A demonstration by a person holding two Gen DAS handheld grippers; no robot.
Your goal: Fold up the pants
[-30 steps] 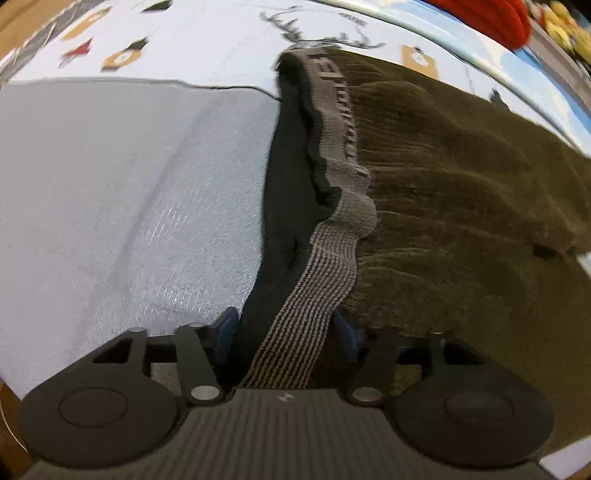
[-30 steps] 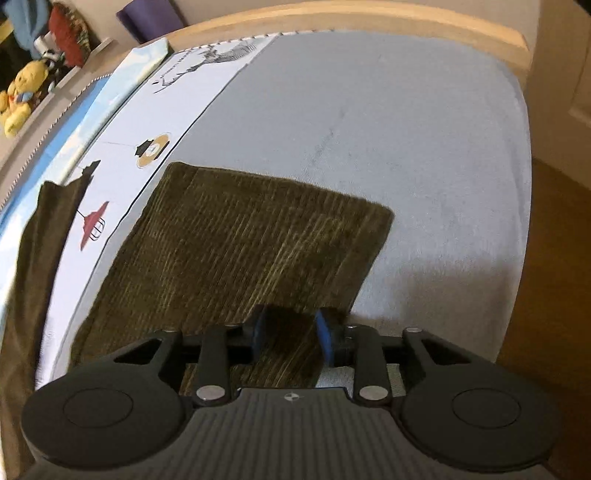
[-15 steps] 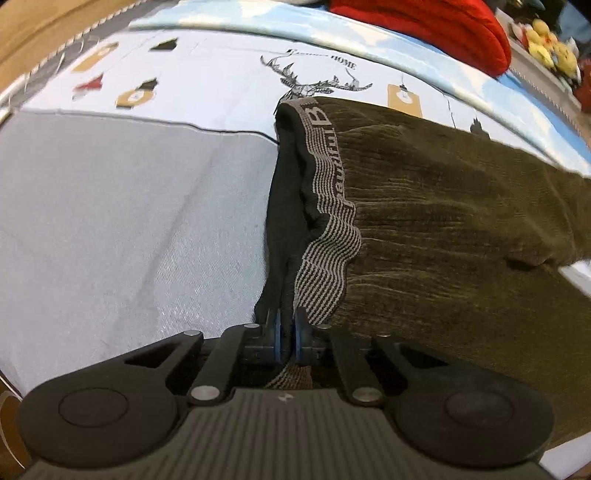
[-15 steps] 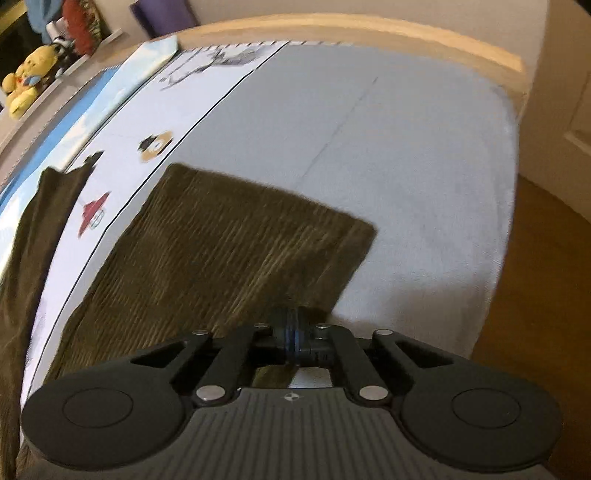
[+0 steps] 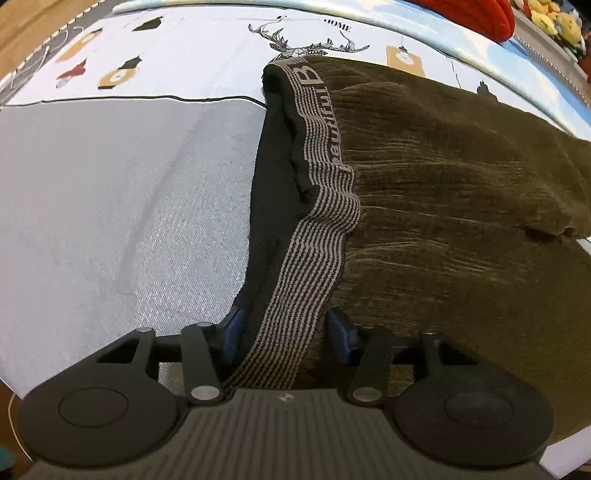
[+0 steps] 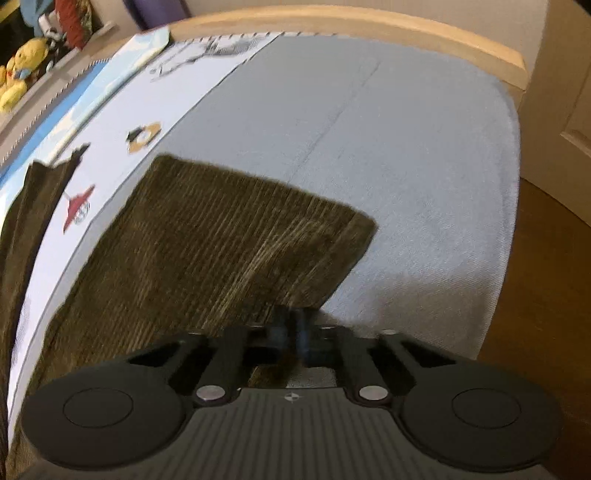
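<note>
Dark olive corduroy pants (image 5: 461,177) lie spread on a bed. Their striped grey waistband (image 5: 321,155) and black lining run down between the blue pads of my left gripper (image 5: 286,330). Its jaws are opening and stand apart on either side of the band without pressing it. In the right wrist view a pant leg (image 6: 229,236) lies across the grey sheet, its near corner raised. My right gripper (image 6: 291,328) is shut on that leg's hem edge. The other leg (image 6: 29,206) lies at the far left.
The grey sheet (image 5: 110,203) borders a white printed strip (image 5: 203,48). A red cushion (image 5: 472,14) and yellow plush toys (image 6: 18,74) sit beyond. A wooden bed frame (image 6: 369,22) curves round the mattress end, and brown floor (image 6: 546,258) lies to the right.
My left gripper pinched the waistband half a second ago and its jaws have since spread apart. My right gripper closed on the leg hem and the leg's corner has lifted.
</note>
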